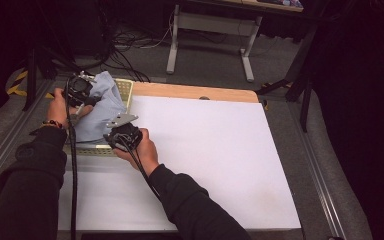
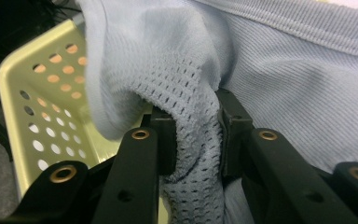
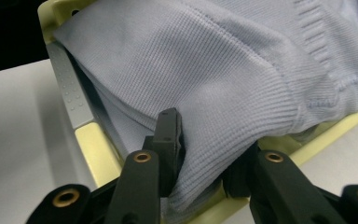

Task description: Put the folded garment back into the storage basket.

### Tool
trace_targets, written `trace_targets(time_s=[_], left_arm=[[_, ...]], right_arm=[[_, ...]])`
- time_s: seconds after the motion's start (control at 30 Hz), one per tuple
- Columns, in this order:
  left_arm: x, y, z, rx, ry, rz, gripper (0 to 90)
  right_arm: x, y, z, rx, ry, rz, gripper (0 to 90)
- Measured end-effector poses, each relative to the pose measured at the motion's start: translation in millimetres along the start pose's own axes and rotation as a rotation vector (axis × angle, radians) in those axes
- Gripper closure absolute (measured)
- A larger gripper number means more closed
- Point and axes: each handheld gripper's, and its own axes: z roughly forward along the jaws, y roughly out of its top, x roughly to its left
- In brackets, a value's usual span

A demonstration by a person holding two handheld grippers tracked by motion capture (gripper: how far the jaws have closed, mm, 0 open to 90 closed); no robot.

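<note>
Left tongs (image 2: 193, 135): clamped on a mesh fold of the pale blue garment (image 2: 284, 84).
Right tongs (image 3: 205, 154): gripping its ribbed hem.
Basket (image 1: 124, 89): cream, table's (image 1: 220, 145) 10 o'clock corner.

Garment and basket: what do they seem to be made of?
Garment: soft pale blue knit fabric, by its fine ribs, ribbed hem and a mesh patch; the fibre is unclear. Basket: probably hard cream plastic, smooth and slightly glossy, with punched round holes.
</note>
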Motion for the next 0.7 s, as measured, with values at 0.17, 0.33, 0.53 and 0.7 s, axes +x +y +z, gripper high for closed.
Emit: trace_targets(time_s=[0.17,0.33,0.53,0.7], left_arm=[[-0.3,-3.2,8.1,0.056,-0.014,0.008,73.0],[-0.9,-6.8,17.2,0.096,-0.019,0.010,72.3],[-2.8,-8.7,23.6,0.126,0.015,0.032,70.7],[-4.0,-11.8,25.6,0.112,0.026,0.043,66.8]], right_arm=[[2.4,-1.1,0.8,-0.005,0.003,-0.002,66.7],[3.9,-1.8,0.0,-0.005,0.004,0.006,64.0],[3.9,-3.2,-7.8,-0.043,-0.008,0.032,51.1],[1.1,-4.6,-21.0,-0.072,-0.014,0.043,45.9]])
